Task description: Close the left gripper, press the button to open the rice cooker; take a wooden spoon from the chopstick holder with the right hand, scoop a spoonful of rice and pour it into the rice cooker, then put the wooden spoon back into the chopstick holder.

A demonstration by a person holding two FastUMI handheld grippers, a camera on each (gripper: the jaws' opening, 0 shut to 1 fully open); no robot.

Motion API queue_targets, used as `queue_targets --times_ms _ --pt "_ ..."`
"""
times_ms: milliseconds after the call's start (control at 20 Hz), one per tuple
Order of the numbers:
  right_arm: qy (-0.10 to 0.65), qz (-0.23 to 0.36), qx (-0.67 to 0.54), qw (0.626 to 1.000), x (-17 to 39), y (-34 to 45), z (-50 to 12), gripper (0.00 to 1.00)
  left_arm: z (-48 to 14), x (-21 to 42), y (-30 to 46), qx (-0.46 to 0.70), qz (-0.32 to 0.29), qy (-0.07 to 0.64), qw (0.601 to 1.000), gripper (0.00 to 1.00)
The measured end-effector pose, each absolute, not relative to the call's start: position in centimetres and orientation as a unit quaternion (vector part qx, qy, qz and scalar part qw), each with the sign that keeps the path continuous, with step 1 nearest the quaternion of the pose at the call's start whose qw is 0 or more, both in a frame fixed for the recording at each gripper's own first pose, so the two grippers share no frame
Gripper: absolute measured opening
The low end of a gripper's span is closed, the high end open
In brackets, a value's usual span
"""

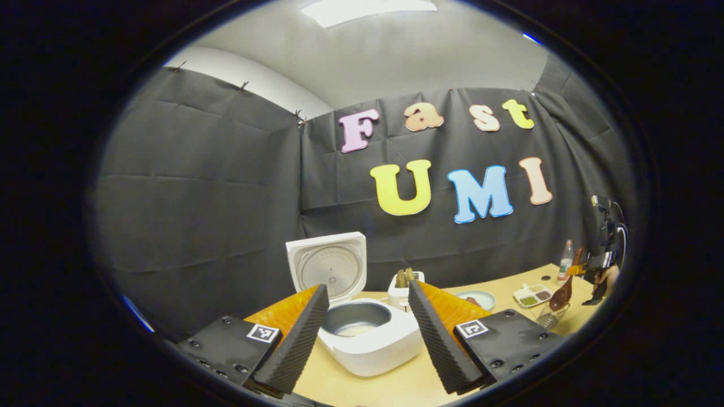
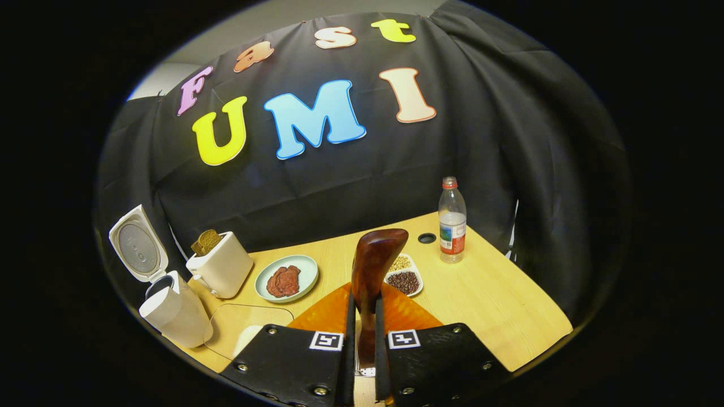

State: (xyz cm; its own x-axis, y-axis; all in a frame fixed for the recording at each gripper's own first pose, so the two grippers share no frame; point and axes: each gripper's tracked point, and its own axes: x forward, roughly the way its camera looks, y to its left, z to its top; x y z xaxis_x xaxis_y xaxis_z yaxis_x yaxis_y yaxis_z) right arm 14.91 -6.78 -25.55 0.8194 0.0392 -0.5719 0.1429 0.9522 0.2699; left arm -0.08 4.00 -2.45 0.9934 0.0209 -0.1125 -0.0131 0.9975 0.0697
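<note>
The white rice cooker (image 1: 373, 347) stands open just ahead of my left gripper (image 1: 367, 339), its lid (image 1: 327, 265) upright and something pale at the bottom of the grey pot (image 1: 355, 317). The left gripper is open, fingers spread either side of the cooker. Far right, my right gripper (image 1: 595, 281) holds the dark wooden spoon (image 1: 561, 295) just above the wire chopstick holder (image 1: 547, 316). In the right gripper view, my right gripper (image 2: 362, 322) is shut on the wooden spoon (image 2: 374, 263), bowl end pointing forward. The rice cooker (image 2: 172, 311) sits far left.
A white toaster (image 2: 222, 268) with bread, a plate of meat (image 2: 285, 278), a divided dish of grains (image 2: 404, 278) and a water bottle (image 2: 452, 221) stand on the wooden table (image 2: 509, 305). A clear board (image 2: 249, 325) lies near the cooker.
</note>
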Motion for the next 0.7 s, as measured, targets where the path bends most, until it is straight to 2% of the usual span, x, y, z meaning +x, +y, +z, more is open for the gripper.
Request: queue_targets --times_ms 100,150,300,400,450,500,550,700 --pt "0.323 -0.027 0.158 0.933 14.3 -6.4 -27.3 0.14 -2.5 -0.1 4.1 0.040 0.011 0.059 0.997 1.00" --pt "0.332 -0.026 0.158 0.930 14.0 -6.3 -27.8 0.14 -2.5 0.0 4.3 0.040 0.015 0.057 0.997 0.98" --pt "0.330 -0.024 0.153 0.931 13.2 -5.9 -27.6 0.15 -2.5 0.4 5.1 0.033 0.025 0.056 0.998 1.00" --pt "0.308 -0.016 0.151 0.939 12.9 -5.7 -25.8 0.29 -2.6 1.1 5.8 0.030 0.030 0.057 0.998 1.00" --pt "0.296 -0.023 0.137 0.945 13.0 -6.3 -24.9 0.59 -2.6 1.6 6.2 0.030 0.032 0.058 0.997 1.00" --pt "0.284 -0.037 0.117 0.951 12.9 -7.2 -24.4 0.72 -2.6 2.2 6.4 0.030 0.033 0.058 0.997 1.00" --pt "0.267 -0.047 0.100 0.957 13.0 -7.8 -23.2 0.99 -2.5 2.9 6.8 0.029 0.034 0.057 0.997 1.00" --pt "0.225 -0.051 0.076 0.970 12.0 -7.9 -18.6 0.98 -2.7 5.1 7.8 0.016 0.032 0.058 0.998 1.00"
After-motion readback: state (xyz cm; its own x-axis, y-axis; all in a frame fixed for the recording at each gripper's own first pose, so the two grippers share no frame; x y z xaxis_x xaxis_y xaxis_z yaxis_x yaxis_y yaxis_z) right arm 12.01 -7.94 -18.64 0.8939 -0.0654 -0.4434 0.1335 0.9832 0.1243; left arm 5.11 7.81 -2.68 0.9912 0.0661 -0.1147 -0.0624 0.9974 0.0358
